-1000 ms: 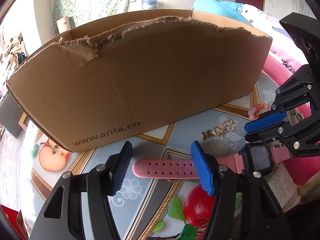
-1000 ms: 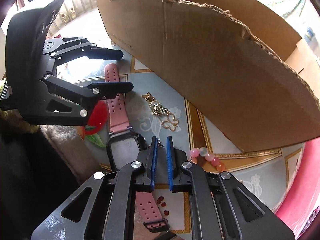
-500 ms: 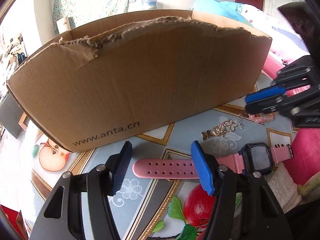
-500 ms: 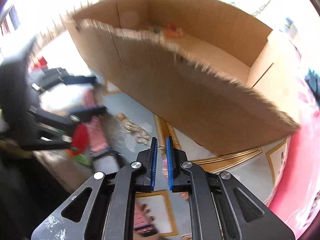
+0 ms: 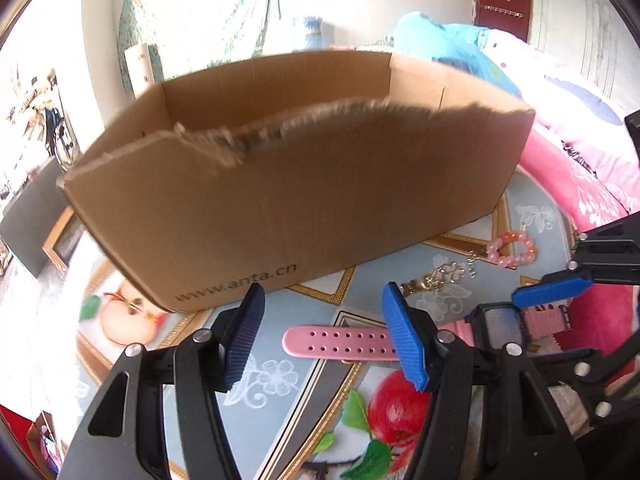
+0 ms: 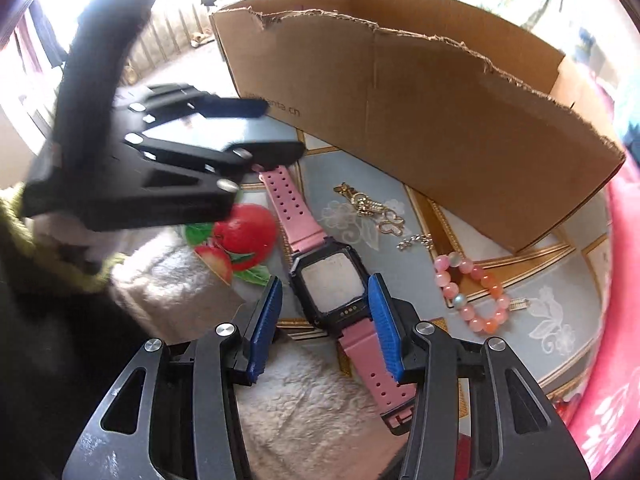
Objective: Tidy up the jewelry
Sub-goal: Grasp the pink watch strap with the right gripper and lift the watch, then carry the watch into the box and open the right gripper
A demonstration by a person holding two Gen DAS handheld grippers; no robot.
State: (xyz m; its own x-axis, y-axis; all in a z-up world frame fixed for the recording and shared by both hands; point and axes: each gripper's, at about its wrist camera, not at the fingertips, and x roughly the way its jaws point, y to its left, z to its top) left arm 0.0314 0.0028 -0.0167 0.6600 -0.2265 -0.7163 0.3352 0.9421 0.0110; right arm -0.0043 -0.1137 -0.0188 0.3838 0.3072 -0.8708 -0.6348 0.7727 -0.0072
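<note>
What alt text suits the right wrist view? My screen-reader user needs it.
The right hand-held gripper, jaws open, hovers over a pink watch on a patterned tablecloth. A pink bead bracelet and gold chain lie beside a torn cardboard box; the left hand-held gripper is at left.

Strong daylight floods in from beyond the fingers, bleaching the far room white in both views. The torn brown cardboard box (image 5: 304, 208) is motion-smeared along its rim in the left view. Fisheye curvature bends everything, with dark vignetted corners.
</note>
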